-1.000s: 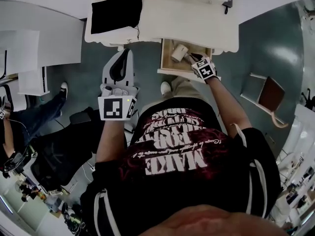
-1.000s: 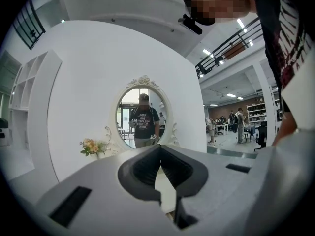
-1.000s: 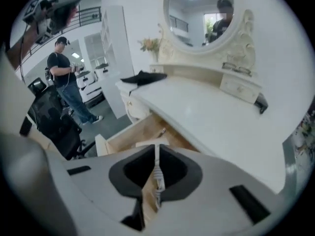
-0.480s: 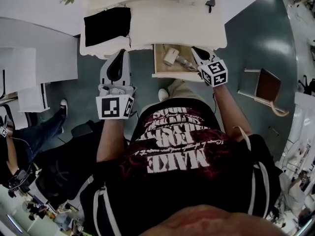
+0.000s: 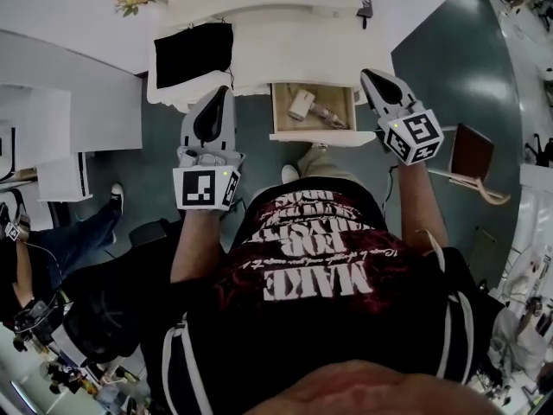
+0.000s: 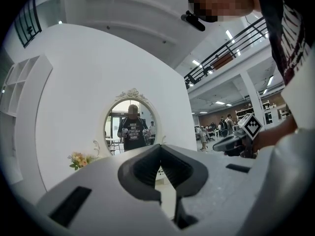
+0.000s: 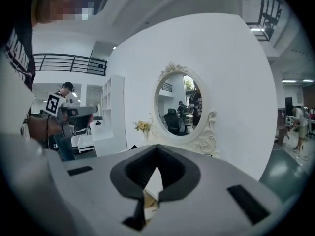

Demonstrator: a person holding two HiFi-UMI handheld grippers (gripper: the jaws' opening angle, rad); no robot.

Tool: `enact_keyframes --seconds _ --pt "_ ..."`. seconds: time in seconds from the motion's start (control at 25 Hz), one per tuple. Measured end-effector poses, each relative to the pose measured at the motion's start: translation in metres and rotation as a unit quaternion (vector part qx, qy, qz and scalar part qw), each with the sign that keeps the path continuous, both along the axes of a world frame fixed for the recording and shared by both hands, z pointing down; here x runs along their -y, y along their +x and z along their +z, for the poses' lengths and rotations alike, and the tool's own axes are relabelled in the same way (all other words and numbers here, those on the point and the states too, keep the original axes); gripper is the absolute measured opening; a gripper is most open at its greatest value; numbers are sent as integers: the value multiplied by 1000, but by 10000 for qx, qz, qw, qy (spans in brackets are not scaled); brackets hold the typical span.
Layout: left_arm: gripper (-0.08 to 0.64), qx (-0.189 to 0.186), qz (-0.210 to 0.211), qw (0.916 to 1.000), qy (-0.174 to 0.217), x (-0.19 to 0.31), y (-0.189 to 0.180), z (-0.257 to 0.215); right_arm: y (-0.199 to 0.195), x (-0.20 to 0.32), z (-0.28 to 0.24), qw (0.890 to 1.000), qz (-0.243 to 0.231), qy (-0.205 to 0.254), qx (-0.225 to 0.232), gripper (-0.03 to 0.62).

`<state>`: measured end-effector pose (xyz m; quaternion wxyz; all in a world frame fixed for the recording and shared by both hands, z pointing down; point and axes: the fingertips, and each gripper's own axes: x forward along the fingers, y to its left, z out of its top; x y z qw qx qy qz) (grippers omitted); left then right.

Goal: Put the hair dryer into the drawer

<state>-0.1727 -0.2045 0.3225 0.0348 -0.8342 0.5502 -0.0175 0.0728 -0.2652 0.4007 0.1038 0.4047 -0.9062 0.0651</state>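
Hair dryer (image 5: pixel 309 107) is lying inside the open drawer (image 5: pixel 313 134), so placing looks done | right gripper (image 5: pixel 370 76) is hovering by the drawer's right side, jaws closed on nothing, probably clearing it | left gripper (image 5: pixel 223 92) is idling leftward, jaws together, empty.

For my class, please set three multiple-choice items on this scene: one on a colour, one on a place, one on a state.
1. The cloth on the table is: A black; B red; C white.
2. The hair dryer lies: A on the table; B in the drawer; C under the cloth.
3. The drawer is: A shut; B open; C taken out.

Key: 1 A, it is dark against the pale top. 2 B, it lies within the drawer's walls. 3 B, it is pulled out with its inside showing.
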Motion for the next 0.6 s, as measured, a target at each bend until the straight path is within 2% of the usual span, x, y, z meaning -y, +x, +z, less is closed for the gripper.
enact_keyframes --seconds 0.32,0.6 --pt "3 1 -1 10000 44 -13 4 -2 21 -23 -67 9985 165 490 177 3" --pt "3 -28 158 9999 13 -14 17 0 38 -39 -82 9972 351 621 224 3"
